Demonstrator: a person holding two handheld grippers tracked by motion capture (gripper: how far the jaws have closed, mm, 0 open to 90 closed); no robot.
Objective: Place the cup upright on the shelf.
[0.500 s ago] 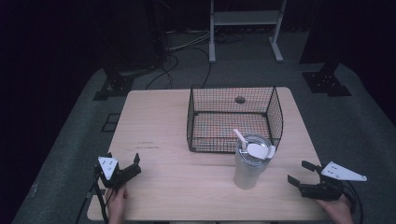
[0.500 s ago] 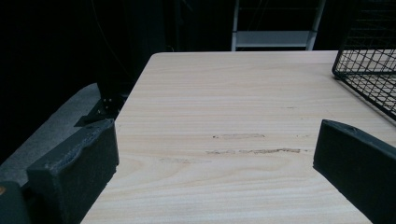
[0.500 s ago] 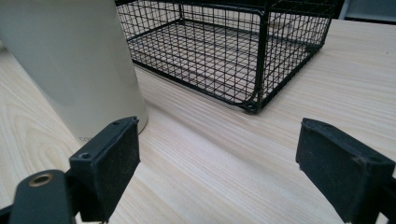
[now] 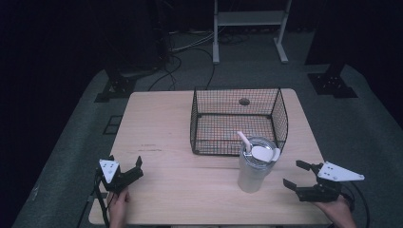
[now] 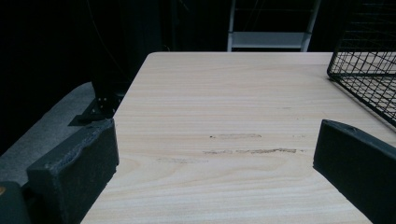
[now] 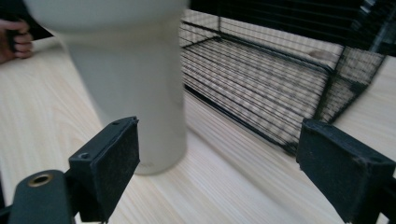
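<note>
Since the earlier frame the right gripper (image 4: 299, 176) has edged left toward the tumbler (image 4: 254, 166), jaws spread wide and empty, hand low at lower right. Left gripper (image 4: 124, 167) sits at lower left, jaws apart. Tumbler stands upright just before the wire basket (image 4: 280, 118).

We see a table (image 4: 157, 128) with a wire basket (image 4: 280, 118) on its far right part. A cup (image 4: 254, 173) stands just in front of the basket, at 6 o'clock from it. Our left gripper (image 4: 129, 169) sits at 9 o'clock from the cup, well apart. Our right gripper (image 4: 295, 176) sits near it at 3 o'clock.
</note>
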